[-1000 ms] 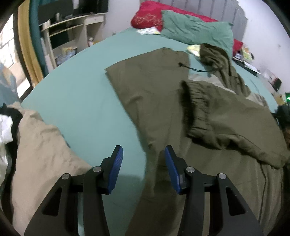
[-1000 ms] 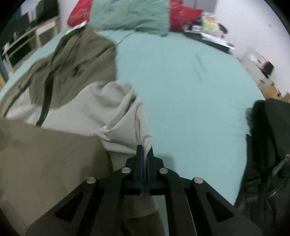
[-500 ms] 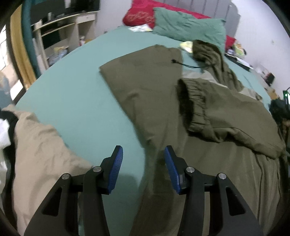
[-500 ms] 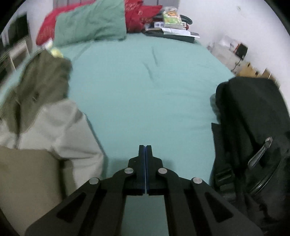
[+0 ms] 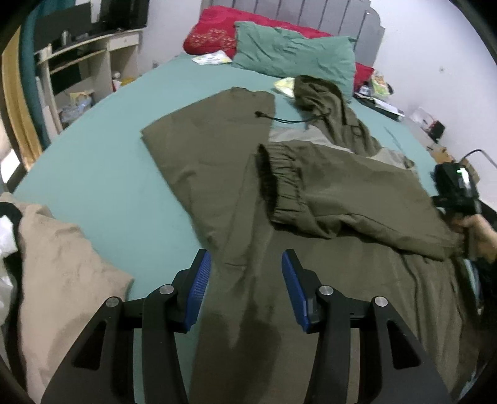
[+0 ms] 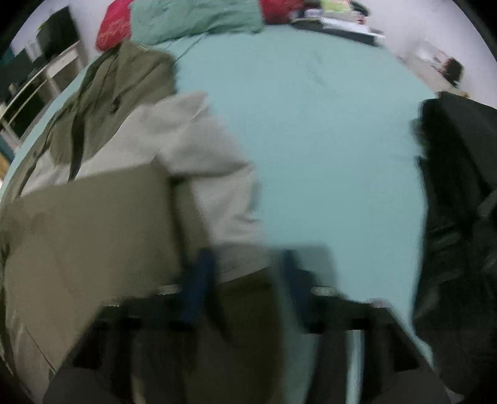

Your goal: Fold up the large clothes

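olive jacket (image 5: 310, 192) is lying spread on the bed (image 5: 102, 174), folded sleeve running rightward; left gripper (image 5: 245, 289) is hovering fingers apart over its near hem, right gripper (image 6: 245, 279), fingers just opening, empty, is sitting nearer the sleeve's fold.

Right gripper parted over the jacket's edge

The right gripper (image 6: 245, 279), blurred, has just been opening, nothing pinched; olive-and-grey jacket (image 6: 130, 174) from nine to six o'clock, teal sheet (image 6: 326, 140) centre, black bag (image 6: 459, 217) at three, pillows (image 6: 192, 15) at twelve.
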### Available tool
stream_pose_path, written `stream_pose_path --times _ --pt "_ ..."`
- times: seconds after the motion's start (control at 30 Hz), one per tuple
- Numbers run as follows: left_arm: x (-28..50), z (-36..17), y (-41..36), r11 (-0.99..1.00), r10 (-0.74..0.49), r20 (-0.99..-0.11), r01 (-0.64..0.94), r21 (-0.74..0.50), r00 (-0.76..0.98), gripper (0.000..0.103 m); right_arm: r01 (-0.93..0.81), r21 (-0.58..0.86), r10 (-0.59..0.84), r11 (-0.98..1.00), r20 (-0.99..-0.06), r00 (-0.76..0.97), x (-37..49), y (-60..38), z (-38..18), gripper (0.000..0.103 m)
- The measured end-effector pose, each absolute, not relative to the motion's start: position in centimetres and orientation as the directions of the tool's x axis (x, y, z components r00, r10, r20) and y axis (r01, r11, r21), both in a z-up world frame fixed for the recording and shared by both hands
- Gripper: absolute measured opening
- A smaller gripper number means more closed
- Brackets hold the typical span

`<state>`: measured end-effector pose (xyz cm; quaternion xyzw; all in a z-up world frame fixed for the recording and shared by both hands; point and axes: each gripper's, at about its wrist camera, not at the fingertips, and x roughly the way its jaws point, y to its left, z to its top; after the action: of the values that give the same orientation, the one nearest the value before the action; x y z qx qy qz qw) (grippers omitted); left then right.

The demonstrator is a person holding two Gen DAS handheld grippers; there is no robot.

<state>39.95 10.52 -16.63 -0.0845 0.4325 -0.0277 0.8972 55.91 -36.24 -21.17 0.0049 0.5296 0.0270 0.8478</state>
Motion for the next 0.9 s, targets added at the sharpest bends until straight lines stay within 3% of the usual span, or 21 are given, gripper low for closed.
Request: stream_pose_path --times 0.07,0.13,0.6,0.63,0.73,0.8,0.87,0.9 --pt "40.1 -16.5 10.0 0.985 -0.132 -0.768 -0.005 -0.174 0.627 0.050 -0.081 -0.057 -0.014 0.995 -0.890 0.455 56.2 -34.6 -21.0 0.008" --pt "40.2 -16.4 9.6 0.986 -0.131 -0.764 0.007 -0.164 0.632 0.050 -0.067 -0.105 -0.062 0.992 -0.884 0.463 56.7 -34.7 -20.6 0.004" --pt "40.1 -16.3 9.4 0.989 -0.121 -0.770 0.012 -0.145 0.626 0.050 0.056 -0.186 -0.189 0.981 -0.854 0.485 56.3 -37.5 -19.6 0.005" --pt "40.1 -16.3 9.3 0.990 -0.116 -0.771 0.013 -0.138 0.626 0.050 0.086 -0.164 -0.186 0.983 -0.852 0.489 56.0 -38.0 -19.1 0.010" --pt "39.9 -16.0 9.6 0.993 -0.095 -0.772 0.001 -0.121 0.628 0.050 0.120 -0.161 -0.200 0.980 -0.845 0.496 55.6 -38.2 -17.2 0.012" --pt "39.4 -15.5 10.8 0.989 -0.084 -0.759 -0.037 -0.141 0.645 0.050 0.073 -0.140 -0.157 0.988 -0.847 0.509 55.2 -37.2 -16.0 0.022" --pt "39.1 -15.2 11.8 0.985 -0.086 -0.753 -0.057 -0.162 0.653 0.050 0.024 -0.179 -0.166 0.984 -0.846 0.506 55.0 -35.6 -15.3 0.064" --pt "39.0 -15.1 12.4 0.985 -0.081 -0.755 -0.066 -0.162 0.651 0.050 0.016 -0.179 -0.163 0.984 -0.850 0.501 55.0 -35.1 -15.2 0.072"
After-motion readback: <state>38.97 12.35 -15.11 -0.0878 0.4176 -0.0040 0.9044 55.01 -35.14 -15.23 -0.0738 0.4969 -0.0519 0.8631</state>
